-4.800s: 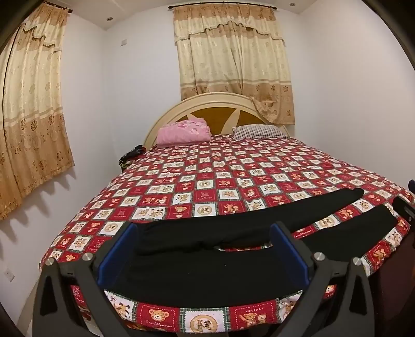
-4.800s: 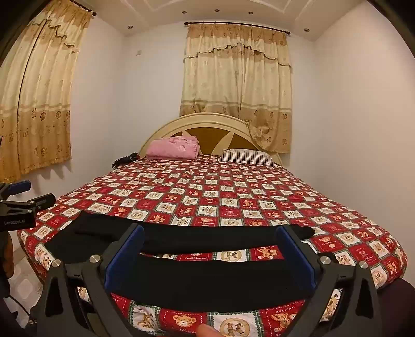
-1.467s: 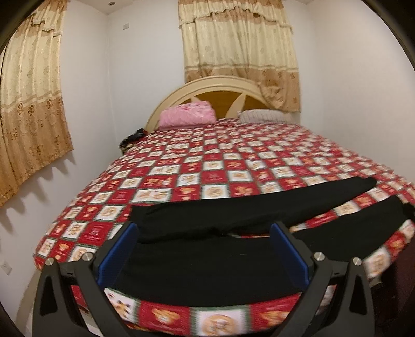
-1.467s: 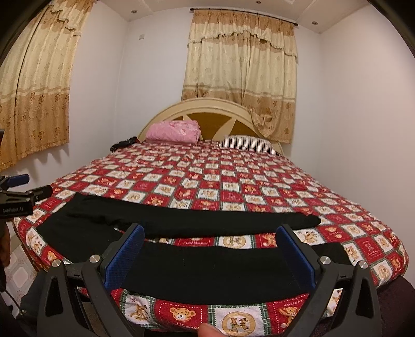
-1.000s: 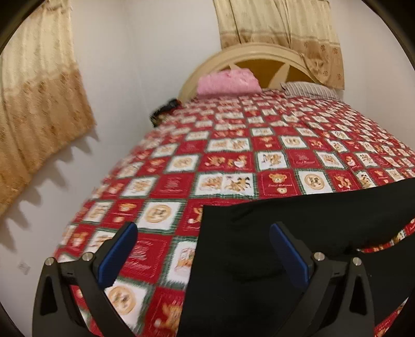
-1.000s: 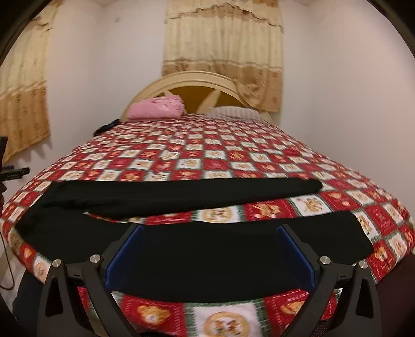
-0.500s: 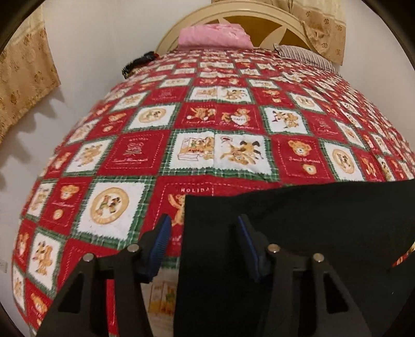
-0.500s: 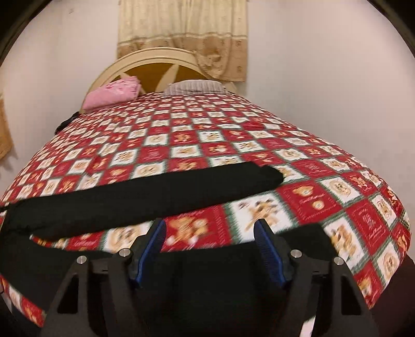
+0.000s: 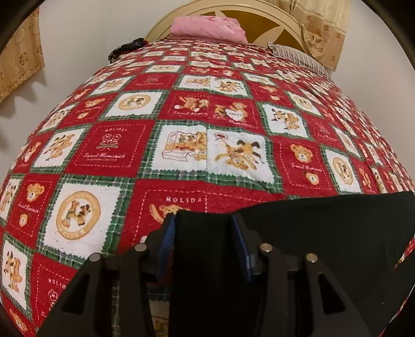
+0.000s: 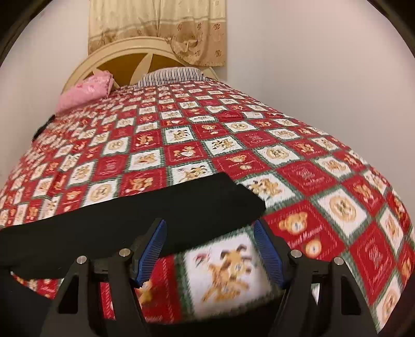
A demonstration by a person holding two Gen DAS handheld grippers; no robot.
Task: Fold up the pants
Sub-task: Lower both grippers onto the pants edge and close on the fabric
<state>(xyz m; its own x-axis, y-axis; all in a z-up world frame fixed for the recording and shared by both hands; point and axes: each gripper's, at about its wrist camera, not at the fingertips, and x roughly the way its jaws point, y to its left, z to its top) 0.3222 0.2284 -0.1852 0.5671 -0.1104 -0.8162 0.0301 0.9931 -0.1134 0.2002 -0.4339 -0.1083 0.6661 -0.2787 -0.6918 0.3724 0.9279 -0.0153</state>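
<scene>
Black pants [image 9: 324, 228] lie across the near end of a bed with a red teddy-bear quilt [image 9: 207, 145]. In the left wrist view my left gripper [image 9: 203, 228] is low on the quilt, its blue pads on both sides of a raised fold at the waist corner, nearly closed on it. In the right wrist view my right gripper [image 10: 210, 233] is partly open, close above the quilt, just short of the far leg's cuff [image 10: 233, 199]. The near leg shows as a dark strip at the bottom [image 10: 233, 321].
A pink folded blanket [image 9: 207, 27] and a striped pillow [image 10: 171, 74] lie by the cream headboard [image 10: 124, 55]. A dark object [image 9: 127, 48] sits at the bed's far left edge. White walls and gold curtains [image 10: 158, 23] surround the bed.
Both grippers dropped from above the bed's foot down to the quilt. The left one narrowed around the waist corner; the right one narrowed and moved to the far leg's cuff.
</scene>
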